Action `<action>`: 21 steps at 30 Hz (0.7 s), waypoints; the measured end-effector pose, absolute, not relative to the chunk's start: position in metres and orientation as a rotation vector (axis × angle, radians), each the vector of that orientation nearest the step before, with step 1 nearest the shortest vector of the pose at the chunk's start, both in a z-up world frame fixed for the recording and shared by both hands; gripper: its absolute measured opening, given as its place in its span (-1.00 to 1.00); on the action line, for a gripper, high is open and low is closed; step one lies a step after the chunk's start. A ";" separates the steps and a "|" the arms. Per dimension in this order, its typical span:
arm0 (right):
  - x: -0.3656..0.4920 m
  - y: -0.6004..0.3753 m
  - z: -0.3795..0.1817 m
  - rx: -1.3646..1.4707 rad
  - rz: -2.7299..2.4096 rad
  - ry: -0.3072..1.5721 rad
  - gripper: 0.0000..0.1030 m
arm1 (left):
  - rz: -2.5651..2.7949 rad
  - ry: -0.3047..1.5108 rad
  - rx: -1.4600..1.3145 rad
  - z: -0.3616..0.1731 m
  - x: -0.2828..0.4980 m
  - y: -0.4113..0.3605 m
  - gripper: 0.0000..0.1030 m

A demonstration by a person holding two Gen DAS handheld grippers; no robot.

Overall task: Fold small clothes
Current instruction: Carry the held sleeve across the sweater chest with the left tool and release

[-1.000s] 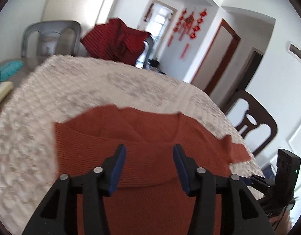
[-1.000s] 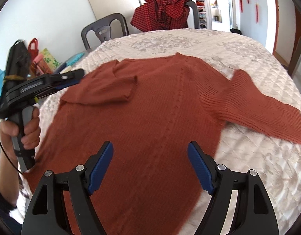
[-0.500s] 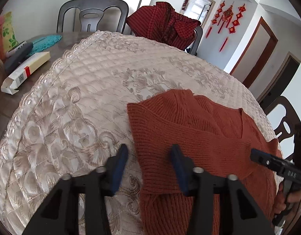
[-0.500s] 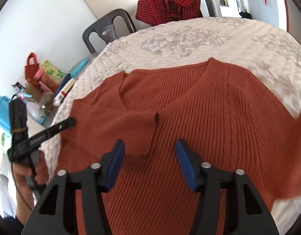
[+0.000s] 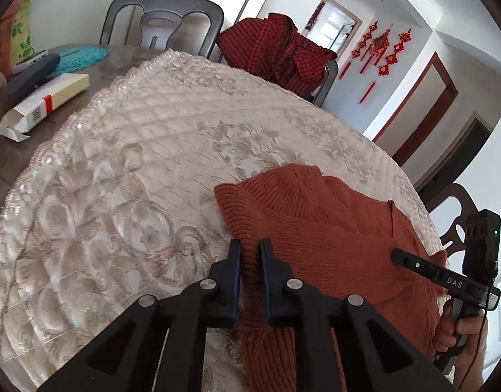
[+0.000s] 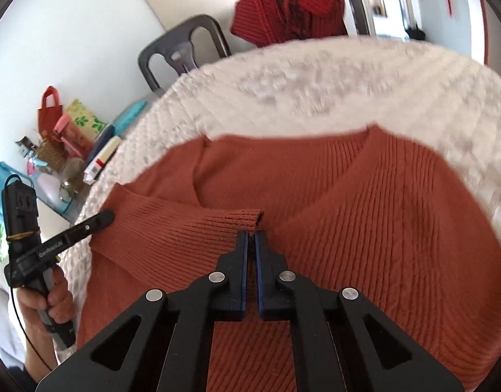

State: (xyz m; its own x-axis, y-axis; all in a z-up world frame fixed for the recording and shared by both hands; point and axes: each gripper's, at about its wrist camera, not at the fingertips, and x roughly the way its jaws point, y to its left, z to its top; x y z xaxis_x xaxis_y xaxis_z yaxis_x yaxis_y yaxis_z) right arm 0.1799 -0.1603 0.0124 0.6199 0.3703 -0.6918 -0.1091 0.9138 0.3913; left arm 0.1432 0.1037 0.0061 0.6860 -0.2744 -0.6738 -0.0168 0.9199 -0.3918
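Note:
A rust-orange knit sweater point(image 6: 364, 196) lies on the cream quilted tablecloth point(image 5: 136, 170), its left sleeve folded across the body. My left gripper point(image 5: 249, 245) is shut on the sweater's point(image 5: 332, 228) folded left edge. My right gripper point(image 6: 251, 236) is shut on the ribbed sleeve cuff point(image 6: 247, 219) lying over the chest. The right gripper also shows in the left wrist view point(image 5: 395, 255) over the sweater, and the left gripper shows in the right wrist view point(image 6: 108, 218) at the sweater's left fold.
A red checked garment point(image 5: 276, 52) hangs on a far chair. A grey plastic chair point(image 5: 159, 16), an open white box point(image 5: 41, 104) and a teal mat point(image 5: 77, 57) sit at the table's bare left side. Bags and bottles point(image 6: 54, 143) crowd there. A wooden chair point(image 5: 456, 215) stands right.
Both grippers were open and have shut: the left on the sweater's folded left edge, the right on the sleeve cuff. The right wrist camera moved closer in.

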 end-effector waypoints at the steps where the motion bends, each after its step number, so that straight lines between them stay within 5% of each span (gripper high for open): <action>1: 0.177 -0.162 0.013 0.332 0.283 0.856 -0.92 | -0.133 0.788 -0.373 0.011 0.138 0.104 -0.70; 12: 0.143 -0.144 0.010 0.238 0.306 0.871 -0.87 | -0.196 0.840 -0.197 0.007 0.114 0.057 -0.69; 21: 0.119 -0.153 0.012 0.233 0.290 0.863 -0.80 | -0.194 0.858 -0.174 0.017 0.092 0.048 -0.36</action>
State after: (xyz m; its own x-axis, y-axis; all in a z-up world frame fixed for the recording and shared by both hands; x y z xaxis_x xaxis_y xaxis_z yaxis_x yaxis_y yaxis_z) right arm 0.1193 -0.1528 0.0118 0.6155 0.3420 -0.7101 -0.1557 0.9360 0.3158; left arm 0.0920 0.0479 0.0167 0.6385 -0.2393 -0.7314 0.0996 0.9681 -0.2298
